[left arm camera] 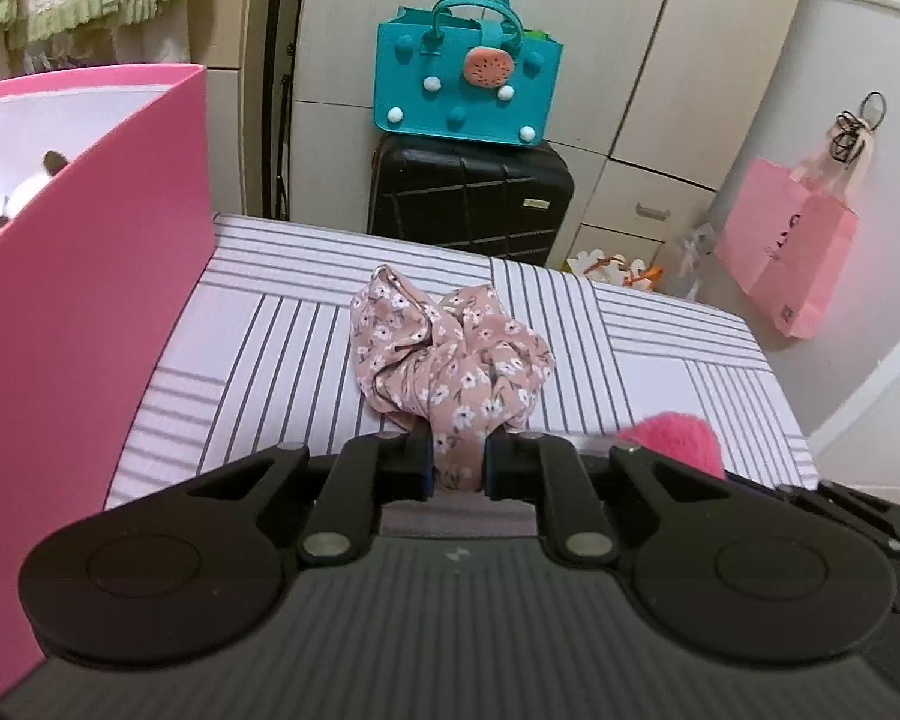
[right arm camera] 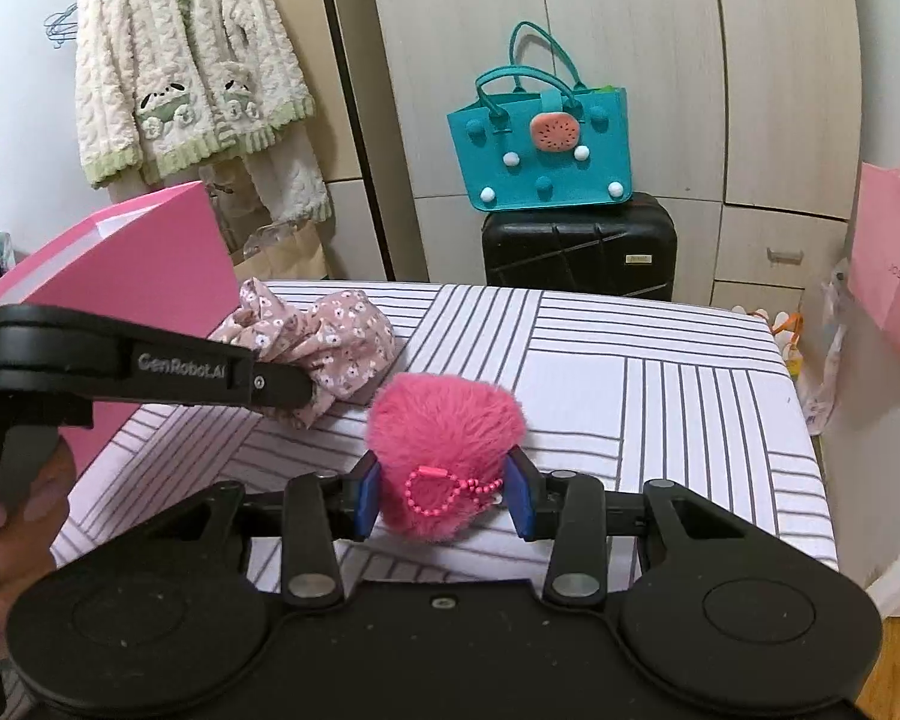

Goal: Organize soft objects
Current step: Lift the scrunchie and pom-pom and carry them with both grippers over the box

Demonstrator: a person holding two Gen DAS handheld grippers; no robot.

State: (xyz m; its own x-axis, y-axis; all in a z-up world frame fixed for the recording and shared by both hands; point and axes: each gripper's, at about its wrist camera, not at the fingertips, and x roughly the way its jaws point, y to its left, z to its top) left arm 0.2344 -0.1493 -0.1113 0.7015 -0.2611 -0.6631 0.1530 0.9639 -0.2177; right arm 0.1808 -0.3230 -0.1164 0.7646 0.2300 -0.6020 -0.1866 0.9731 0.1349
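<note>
A pink floral cloth (left arm camera: 450, 360) lies bunched on the striped table (left arm camera: 282, 336). My left gripper (left arm camera: 457, 462) is shut on its near end. In the right wrist view the same cloth (right arm camera: 330, 342) sits by the left gripper's arm (right arm camera: 150, 369). A fluffy pink pom-pom (right arm camera: 444, 438) with a pink bead chain rests on the table (right arm camera: 660, 414) between the blue pads of my right gripper (right arm camera: 447, 501), which is shut on it. The pom-pom shows at the right in the left wrist view (left arm camera: 672, 438).
An open pink box (left arm camera: 84, 276) stands at the table's left edge with a plush toy (left arm camera: 24, 198) inside. Behind the table are a black suitcase (left arm camera: 471, 204) with a teal felt bag (left arm camera: 468, 84) on top. A pink paper bag (left arm camera: 786, 246) hangs at right.
</note>
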